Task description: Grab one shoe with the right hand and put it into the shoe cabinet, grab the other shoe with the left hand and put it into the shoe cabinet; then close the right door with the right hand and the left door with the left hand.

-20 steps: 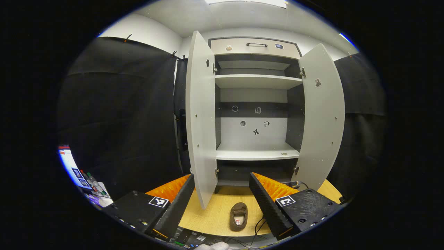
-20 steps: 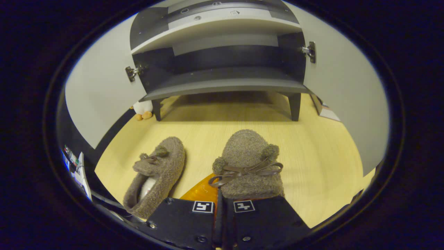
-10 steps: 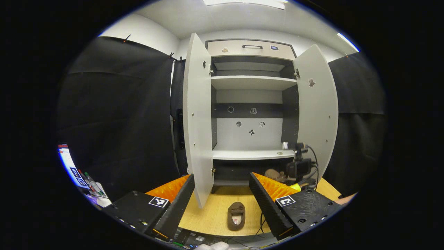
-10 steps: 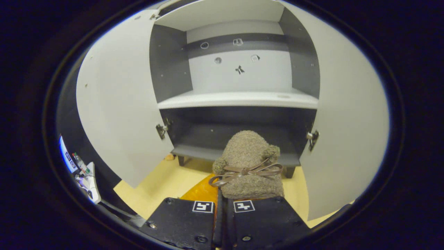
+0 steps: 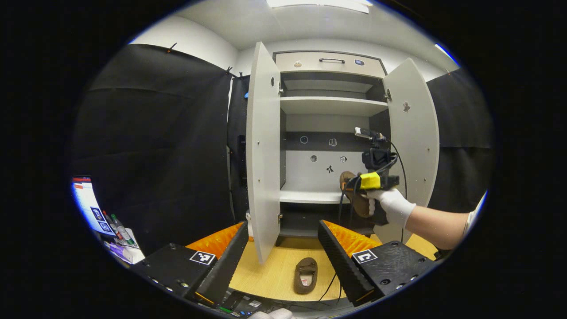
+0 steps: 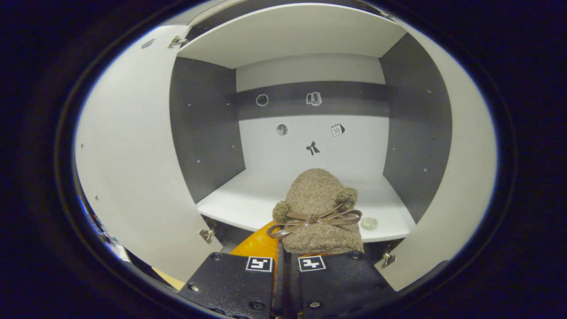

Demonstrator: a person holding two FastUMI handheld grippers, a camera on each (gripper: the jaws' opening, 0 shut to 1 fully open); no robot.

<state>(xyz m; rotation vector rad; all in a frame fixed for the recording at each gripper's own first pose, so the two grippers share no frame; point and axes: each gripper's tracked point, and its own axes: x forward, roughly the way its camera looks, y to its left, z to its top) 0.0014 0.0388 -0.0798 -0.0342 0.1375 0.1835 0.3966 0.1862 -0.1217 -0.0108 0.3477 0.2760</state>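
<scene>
A brown fuzzy shoe with a bow (image 6: 316, 208) is raised in front of the middle shelf (image 6: 261, 201) of the open shoe cabinet, toe pointing in. My right gripper (image 6: 283, 254) is shut on its heel end. In the left gripper view a gloved hand holds that right gripper (image 5: 356, 188) and the shoe (image 5: 354, 199) at the shelf's right front. The other shoe (image 5: 305, 275) lies on the wooden floor before the cabinet, toe towards it. Well back from it, my left gripper (image 5: 282, 225) is open and holds nothing.
Both cabinet doors stand wide open, the left door (image 5: 262, 150) and the right door (image 5: 414, 141). A small round object (image 6: 368, 223) lies at the shelf's right front. Cables (image 5: 332, 283) trail on the floor by the shoe. Pens and a screen (image 5: 110, 223) sit far left.
My right gripper has lifted its shoe from the floor, past the bottom compartment, up to the middle shelf. The left gripper has barely moved and stays open.
</scene>
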